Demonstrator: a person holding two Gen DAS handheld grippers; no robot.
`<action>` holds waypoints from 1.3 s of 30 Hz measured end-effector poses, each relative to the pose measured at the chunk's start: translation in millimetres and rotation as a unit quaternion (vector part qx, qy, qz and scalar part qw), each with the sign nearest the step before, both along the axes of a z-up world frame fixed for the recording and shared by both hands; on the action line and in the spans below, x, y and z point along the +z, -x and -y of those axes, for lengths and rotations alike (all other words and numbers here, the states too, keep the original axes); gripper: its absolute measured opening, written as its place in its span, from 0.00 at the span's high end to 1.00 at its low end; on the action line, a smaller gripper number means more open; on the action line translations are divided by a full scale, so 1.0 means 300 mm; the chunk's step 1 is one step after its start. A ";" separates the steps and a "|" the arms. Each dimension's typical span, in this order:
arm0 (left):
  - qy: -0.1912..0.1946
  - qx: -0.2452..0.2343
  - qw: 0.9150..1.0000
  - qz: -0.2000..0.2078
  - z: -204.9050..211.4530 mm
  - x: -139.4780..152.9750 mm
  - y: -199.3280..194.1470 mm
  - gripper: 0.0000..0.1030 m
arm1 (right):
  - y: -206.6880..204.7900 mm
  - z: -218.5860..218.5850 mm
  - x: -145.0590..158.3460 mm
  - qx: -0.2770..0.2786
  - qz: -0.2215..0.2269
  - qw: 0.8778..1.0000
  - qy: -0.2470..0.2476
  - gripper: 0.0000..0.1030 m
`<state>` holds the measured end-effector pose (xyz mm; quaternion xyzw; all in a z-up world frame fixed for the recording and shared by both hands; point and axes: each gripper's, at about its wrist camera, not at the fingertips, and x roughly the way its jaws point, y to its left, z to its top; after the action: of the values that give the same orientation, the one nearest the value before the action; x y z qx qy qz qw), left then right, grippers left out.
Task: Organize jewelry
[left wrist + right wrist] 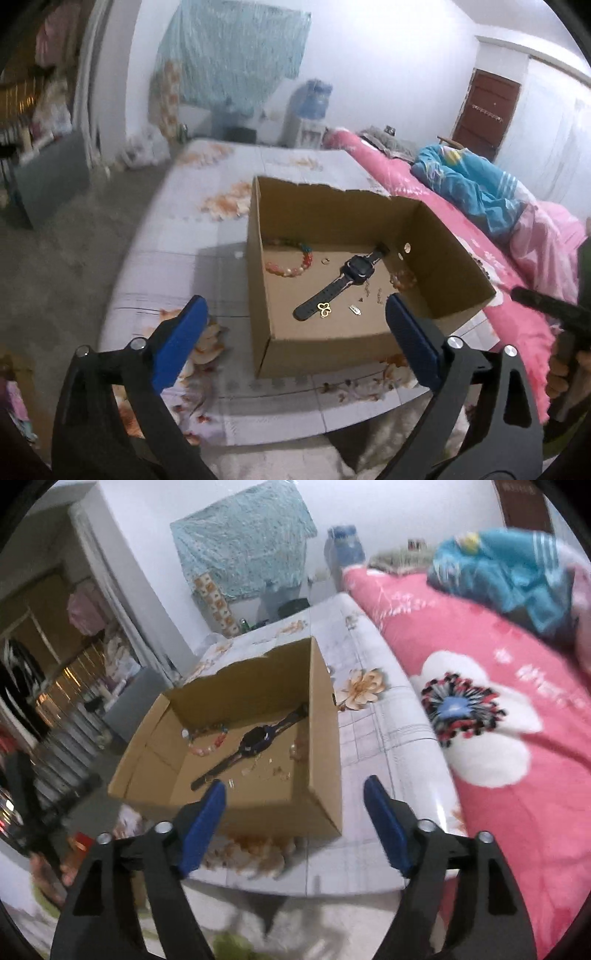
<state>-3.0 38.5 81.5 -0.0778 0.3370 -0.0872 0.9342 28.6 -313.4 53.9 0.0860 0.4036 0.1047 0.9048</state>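
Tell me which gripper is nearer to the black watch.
Left, probably. The left gripper hovers open at the box's near edge by the black watch; the right gripper hovers open farther back.

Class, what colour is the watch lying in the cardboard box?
Black; the watch in the box shows best in the left wrist view.

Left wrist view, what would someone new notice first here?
An open brown cardboard box sits on the floral-patterned white table, with a black strap watch lying diagonally across its floor. A pink-and-red beaded bracelet lies left of the watch, and a bright pink flowered quilt runs along the table's right.
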 end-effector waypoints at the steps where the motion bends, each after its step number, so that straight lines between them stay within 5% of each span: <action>1: -0.006 0.003 1.000 -0.002 0.009 0.007 0.012 0.08 | 0.013 -0.017 -0.005 0.006 -0.003 1.000 0.014 0.19; 7: -0.076 0.033 0.996 -0.041 0.087 -0.047 0.050 0.08 | 0.022 -0.130 -0.126 0.027 -0.068 0.997 0.009 0.15; 11: -0.087 0.029 0.992 -0.091 0.135 -0.114 0.022 0.08 | -0.015 -0.203 -0.182 0.021 -0.102 0.994 0.037 0.15; 21: -0.084 0.037 0.984 -0.152 0.217 -0.178 -0.058 0.08 | -0.081 -0.229 -0.176 -0.029 -0.106 0.992 0.054 0.09; 39: -0.109 0.056 0.978 -0.171 0.242 -0.181 -0.112 0.08 | -0.104 -0.225 -0.179 -0.030 -0.106 0.991 0.078 0.09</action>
<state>30.6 -33.9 27.1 -0.0077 0.4944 0.0172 0.8690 59.9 -245.9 0.1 0.0377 0.5019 0.0361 0.8634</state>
